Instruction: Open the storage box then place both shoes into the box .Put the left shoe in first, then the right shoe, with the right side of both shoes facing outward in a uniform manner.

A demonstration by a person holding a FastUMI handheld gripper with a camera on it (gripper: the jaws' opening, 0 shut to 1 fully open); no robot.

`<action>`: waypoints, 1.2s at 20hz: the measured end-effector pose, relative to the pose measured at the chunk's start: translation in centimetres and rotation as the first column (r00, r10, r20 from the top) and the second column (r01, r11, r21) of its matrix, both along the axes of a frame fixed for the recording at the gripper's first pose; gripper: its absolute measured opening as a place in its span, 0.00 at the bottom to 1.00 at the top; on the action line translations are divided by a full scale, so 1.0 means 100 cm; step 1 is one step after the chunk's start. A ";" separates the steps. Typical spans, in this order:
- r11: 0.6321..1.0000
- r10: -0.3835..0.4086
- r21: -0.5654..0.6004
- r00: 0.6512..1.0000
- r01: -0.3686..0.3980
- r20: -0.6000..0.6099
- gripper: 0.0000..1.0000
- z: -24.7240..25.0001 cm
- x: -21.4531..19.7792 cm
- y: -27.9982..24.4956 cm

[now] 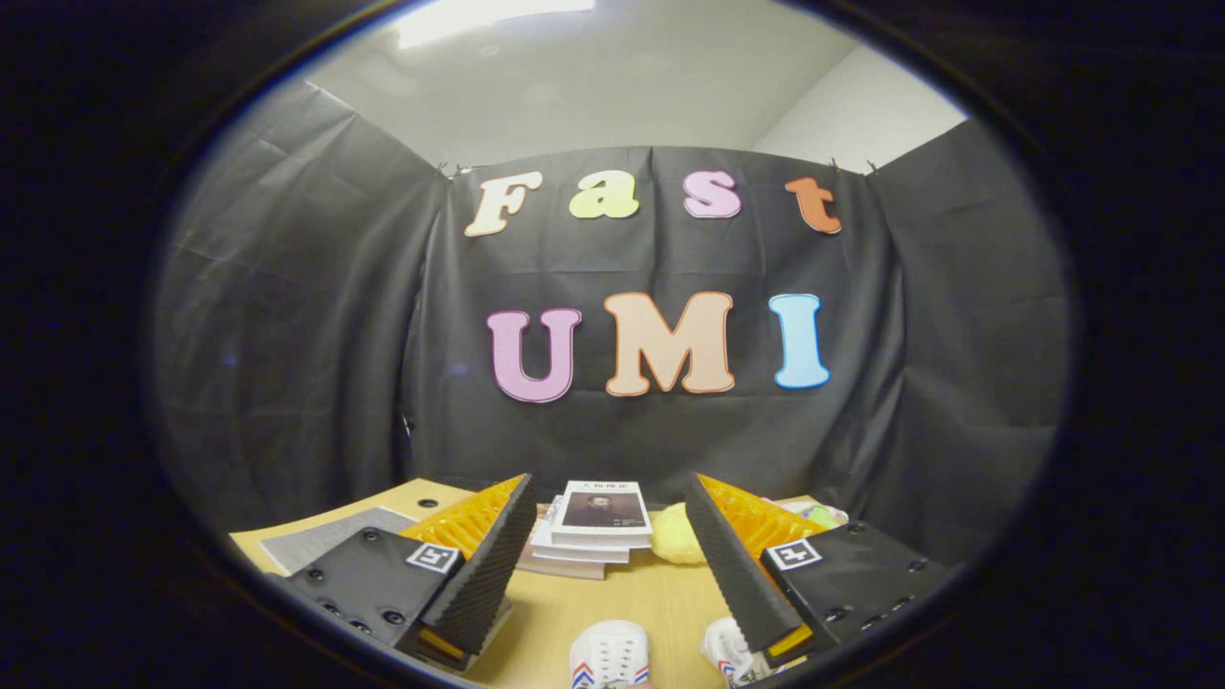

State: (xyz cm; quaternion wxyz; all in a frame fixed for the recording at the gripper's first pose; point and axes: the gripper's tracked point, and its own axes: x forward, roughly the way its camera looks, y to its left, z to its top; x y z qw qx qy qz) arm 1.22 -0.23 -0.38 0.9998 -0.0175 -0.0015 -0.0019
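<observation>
Lying low at the bottom centre of the gripper view, two white shoes show only by their ends: one shoe (609, 655) sits between the two fingers, near their base, with red and blue stripes along its edges, and the second shoe (729, 653) lies just to its right, partly tucked behind the right finger (742, 574). Both rest on the light wooden table (622, 598). Beyond the fingertips, toward the middle of the frame, a stack of books (589, 536) stands on the table against the black cloth wall, and just right of it sits a soft yellow object (675, 536), partly hidden by the right finger. A grey mat (321, 541) lies on the table at lower left, behind the left finger (488, 565). More small pale and green items show behind the right finger at the table's far right, too hidden to name. The gripper (610, 483) has its fingers spread wide apart, holding nothing and touching nothing, with bare tabletop between them.
</observation>
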 end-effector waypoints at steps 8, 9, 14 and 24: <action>0.999 0.003 0.038 1.000 -0.002 -0.027 1.00 -0.010 -0.005 -0.001; 0.998 0.017 0.057 0.999 -0.015 -0.035 1.00 -0.013 -0.006 0.003; 0.942 0.182 0.315 0.963 -0.113 -0.199 0.98 -0.061 -0.019 0.040; 0.664 0.471 0.747 0.783 -0.013 -0.405 1.00 -0.153 -0.048 0.095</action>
